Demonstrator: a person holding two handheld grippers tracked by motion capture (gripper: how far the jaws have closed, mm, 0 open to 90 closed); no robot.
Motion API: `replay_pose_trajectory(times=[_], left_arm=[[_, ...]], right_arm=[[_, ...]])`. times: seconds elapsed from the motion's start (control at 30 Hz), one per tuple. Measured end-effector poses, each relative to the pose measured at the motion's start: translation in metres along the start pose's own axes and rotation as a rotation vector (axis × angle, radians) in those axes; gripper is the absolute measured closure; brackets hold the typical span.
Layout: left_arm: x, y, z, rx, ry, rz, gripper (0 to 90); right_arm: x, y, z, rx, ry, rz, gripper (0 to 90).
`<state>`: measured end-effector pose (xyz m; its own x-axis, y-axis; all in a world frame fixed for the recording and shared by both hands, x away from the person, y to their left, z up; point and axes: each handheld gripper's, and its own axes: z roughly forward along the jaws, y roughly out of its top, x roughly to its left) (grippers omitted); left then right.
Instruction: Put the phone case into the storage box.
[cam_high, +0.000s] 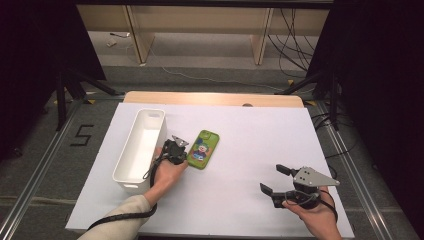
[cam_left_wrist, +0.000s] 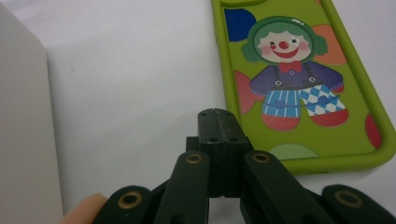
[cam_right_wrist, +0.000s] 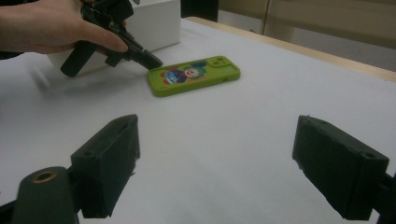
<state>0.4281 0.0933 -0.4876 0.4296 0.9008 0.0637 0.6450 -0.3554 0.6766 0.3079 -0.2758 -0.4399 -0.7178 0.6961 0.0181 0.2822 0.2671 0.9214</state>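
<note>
Tongs first: the left tongs (cam_left_wrist: 217, 114) are clenched, jaws pressed flat together with nothing between them, their tip at the near left corner of the phone (cam_left_wrist: 299, 79), just beside its edge; whether it touches cannot be told. The right tongs (cam_right_wrist: 217, 163) are released, jaws wide apart over bare sheet, well away from the phone.

The left gripper view alone gives the phone's case close up: lime green, with a cartoon clown, green hair, red nose, purple top, blue striped and checked trousers, among coloured discs. A fingertip (cam_left_wrist: 84, 210) shows at its lower edge, and the tub's white wall (cam_left_wrist: 23, 140) stands at the left. The right gripper view shows from the side what the others do not: the left hand (cam_right_wrist: 51, 28) holding its tongs slanted down toward the phone's end, and the camera bump on the phone's far end. The high view gives the layout: the phone (cam_high: 203, 149) lies flat on the white sheet of the bench (cam_high: 240, 130), just right of the long white tub (cam_high: 141, 145), with the left tongs (cam_high: 176, 150) between the two. The right tongs (cam_high: 274, 179) sit near the bench's right front.

On the floor left of the bench, a taped "5" (cam_high: 82, 135) can be read. Cables (cam_high: 295, 45) trail across the floor behind the bench.
</note>
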Motion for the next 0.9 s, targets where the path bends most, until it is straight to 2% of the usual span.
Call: replay_pose_trajectory(times=[0.7, 0.73, 0.77, 0.8, 0.83, 0.87, 0.9], left_arm=[[-0.0059, 0.0001, -0.0003, -0.004, -0.022, 0.010, 89.4], [-0.0054, 0.0002, -0.0004, -0.006, -0.020, 0.008, 88.4], [-0.0050, 0.0005, -0.0005, -0.011, -0.019, 0.003, 83.2], [-0.0041, 0.0010, -0.0014, -0.014, -0.014, 0.000, 83.2], [-0.0037, 0.0019, -0.0023, -0.024, -0.013, -0.005, 78.0], [-0.0032, 0.0033, -0.0036, -0.036, -0.015, -0.004, 64.1], [-0.0035, 0.0053, -0.0049, -0.048, -0.014, -0.003, 64.1]], right_arm=[[-0.0001, -0.0001, -0.0003, 0.000, 0.000, -0.001, 15.9], [0.0000, -0.0001, -0.0003, -0.001, -0.001, -0.001, 15.9], [0.0000, 0.0000, -0.0008, -0.001, -0.003, -0.001, 15.9], [0.0000, 0.0000, -0.0008, -0.001, -0.003, -0.001, 15.9], [-0.0001, -0.0001, -0.0008, -0.003, -0.002, -0.001, 15.9], [-0.0005, -0.0004, -0.0011, -0.002, -0.005, 0.003, 15.9], [-0.0005, -0.0004, -0.0011, -0.002, -0.005, 0.003, 15.9]])
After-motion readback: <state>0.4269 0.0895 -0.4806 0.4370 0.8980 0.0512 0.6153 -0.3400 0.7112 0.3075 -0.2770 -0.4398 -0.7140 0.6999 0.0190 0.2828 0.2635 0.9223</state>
